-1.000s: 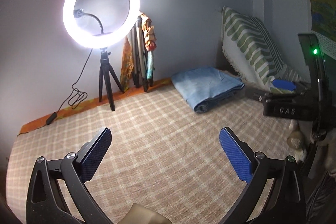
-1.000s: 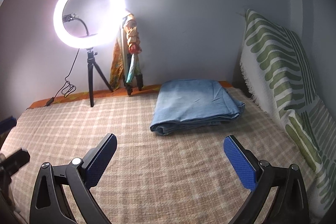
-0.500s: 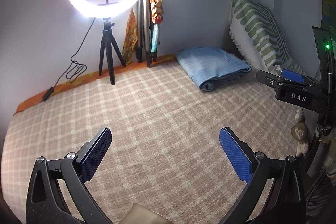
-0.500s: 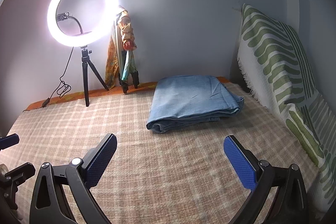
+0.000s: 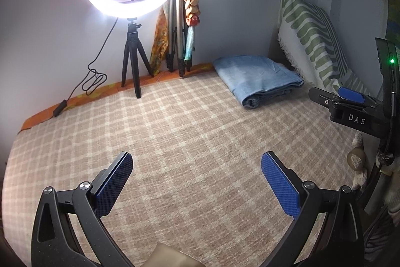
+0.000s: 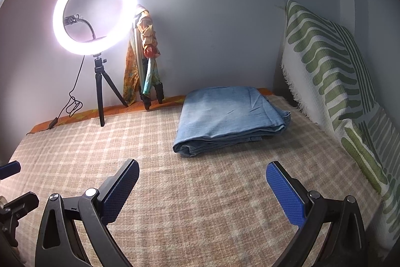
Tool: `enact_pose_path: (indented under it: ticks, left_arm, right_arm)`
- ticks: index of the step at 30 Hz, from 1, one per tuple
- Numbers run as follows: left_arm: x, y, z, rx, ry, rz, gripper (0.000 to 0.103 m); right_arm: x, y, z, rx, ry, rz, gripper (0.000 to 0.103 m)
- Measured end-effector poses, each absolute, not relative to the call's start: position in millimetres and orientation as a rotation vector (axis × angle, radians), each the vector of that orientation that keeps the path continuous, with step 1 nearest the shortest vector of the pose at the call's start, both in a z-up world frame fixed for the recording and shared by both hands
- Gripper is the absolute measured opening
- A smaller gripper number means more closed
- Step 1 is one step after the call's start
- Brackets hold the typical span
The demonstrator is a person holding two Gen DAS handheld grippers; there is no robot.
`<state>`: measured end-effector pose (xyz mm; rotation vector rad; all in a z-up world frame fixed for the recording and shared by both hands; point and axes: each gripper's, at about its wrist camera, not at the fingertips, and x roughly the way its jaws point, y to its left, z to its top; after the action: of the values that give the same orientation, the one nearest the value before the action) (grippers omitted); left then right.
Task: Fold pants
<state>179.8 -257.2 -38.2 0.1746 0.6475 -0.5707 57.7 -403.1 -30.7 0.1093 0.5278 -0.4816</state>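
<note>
The light blue denim pants [image 6: 230,116] lie folded in a thick rectangular stack at the back right of the checked beige bedcover [image 6: 200,192], near the wall. They also show in the left wrist view [image 5: 257,78]. My left gripper [image 5: 196,182] is open and empty, above the bedcover, well short of the pants. My right gripper [image 6: 202,188] is open and empty, a short way in front of the stack. The right gripper's body shows at the right edge of the left wrist view [image 5: 350,111].
A lit ring light on a small black tripod [image 6: 95,14] stands at the back left with its cable [image 6: 72,104] trailing. A folded tripod with cloth [image 6: 147,61] leans on the wall. A green-striped cushion [image 6: 337,71] lines the right side.
Both grippers have drawn back and tilted; the pants and ring light shift in view. The pants stay folded and still. Both grippers stay open.
</note>
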Motion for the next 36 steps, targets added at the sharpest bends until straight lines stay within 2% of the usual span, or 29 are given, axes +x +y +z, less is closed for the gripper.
enact_pose_path:
  ticks: [36]
  left_arm:
    - [179.3,-256.8,-37.3,0.158,0.661,-0.578,0.102]
  right_arm:
    - [61.2,-400.4,-37.2,0.093,0.554,-0.472,0.103]
